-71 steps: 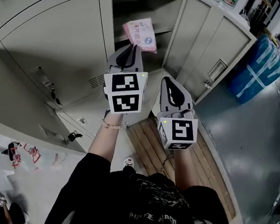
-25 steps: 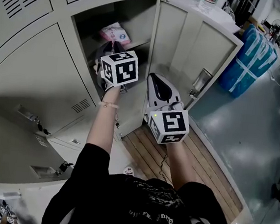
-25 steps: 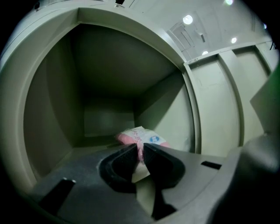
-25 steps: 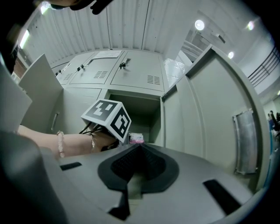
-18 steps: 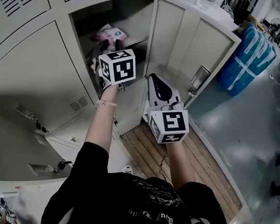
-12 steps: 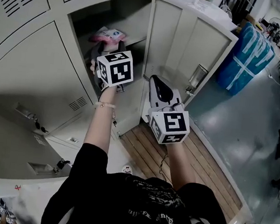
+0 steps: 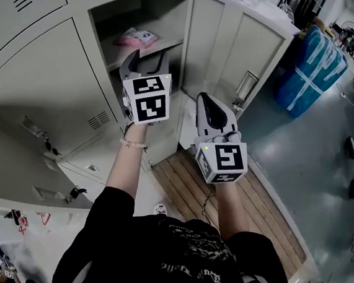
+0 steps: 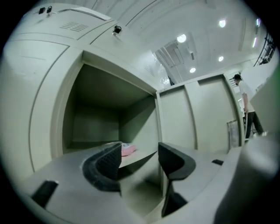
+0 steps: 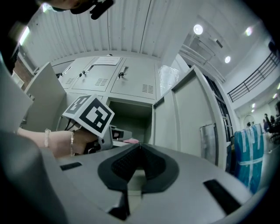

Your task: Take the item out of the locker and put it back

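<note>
left hand-held gripper (image 7: 146, 61): jaws just opened wide, nothing between | right hand-held gripper (image 7: 208, 103): closed | pink packet (image 7: 136, 38) on locker shelf (image 7: 163, 45) | best: back straight out, clear of packet

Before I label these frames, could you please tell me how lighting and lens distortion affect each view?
Head view: evenly lit, the locker edges bowed by the wide lens, its open compartment darker around the pink packet. Left gripper view: heavy fisheye, dark corners, ceiling lights blown out. Right gripper view: same fisheye and dark corners, one lamp glaring.
</note>
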`<control>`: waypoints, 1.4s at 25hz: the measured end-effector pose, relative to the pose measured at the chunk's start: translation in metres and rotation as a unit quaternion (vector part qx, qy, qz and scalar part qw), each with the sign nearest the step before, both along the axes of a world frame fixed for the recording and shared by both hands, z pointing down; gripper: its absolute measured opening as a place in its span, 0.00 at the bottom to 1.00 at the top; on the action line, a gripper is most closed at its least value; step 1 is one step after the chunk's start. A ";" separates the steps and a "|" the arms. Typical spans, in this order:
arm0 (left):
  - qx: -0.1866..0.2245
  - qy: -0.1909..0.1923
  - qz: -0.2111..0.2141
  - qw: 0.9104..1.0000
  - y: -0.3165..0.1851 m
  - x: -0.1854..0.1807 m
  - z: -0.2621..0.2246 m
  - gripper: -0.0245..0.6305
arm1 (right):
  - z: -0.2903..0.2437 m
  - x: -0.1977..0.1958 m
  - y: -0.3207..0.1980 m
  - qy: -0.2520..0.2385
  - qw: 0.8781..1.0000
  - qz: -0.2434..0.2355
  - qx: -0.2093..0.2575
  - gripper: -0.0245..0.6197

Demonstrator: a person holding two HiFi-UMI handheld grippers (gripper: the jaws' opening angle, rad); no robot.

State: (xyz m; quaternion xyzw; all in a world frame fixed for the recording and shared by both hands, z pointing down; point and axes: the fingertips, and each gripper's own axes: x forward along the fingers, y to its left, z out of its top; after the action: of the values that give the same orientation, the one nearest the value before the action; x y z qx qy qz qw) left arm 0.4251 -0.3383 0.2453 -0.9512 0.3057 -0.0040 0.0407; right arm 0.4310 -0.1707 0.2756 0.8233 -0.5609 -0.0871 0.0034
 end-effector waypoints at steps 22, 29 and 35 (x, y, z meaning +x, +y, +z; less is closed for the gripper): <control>0.006 0.008 0.076 0.997 0.199 -0.110 0.043 0.42 | 0.013 -0.068 0.148 -0.017 1.000 0.005 0.015 0.05; -0.005 0.008 0.078 0.997 0.237 -0.155 0.072 0.39 | 0.042 -0.095 0.185 -0.033 0.999 0.001 -0.001 0.05; -0.004 0.009 0.073 0.997 0.262 -0.187 0.098 0.36 | 0.066 -0.108 0.211 -0.051 0.999 -0.003 -0.006 0.05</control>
State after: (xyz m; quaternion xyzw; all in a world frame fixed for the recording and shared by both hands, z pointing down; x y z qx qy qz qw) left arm 0.2382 -0.0758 0.3430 -0.9711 0.2360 0.0061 0.0349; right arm 0.3226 0.0402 0.3417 0.8252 -0.5629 -0.0422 -0.0206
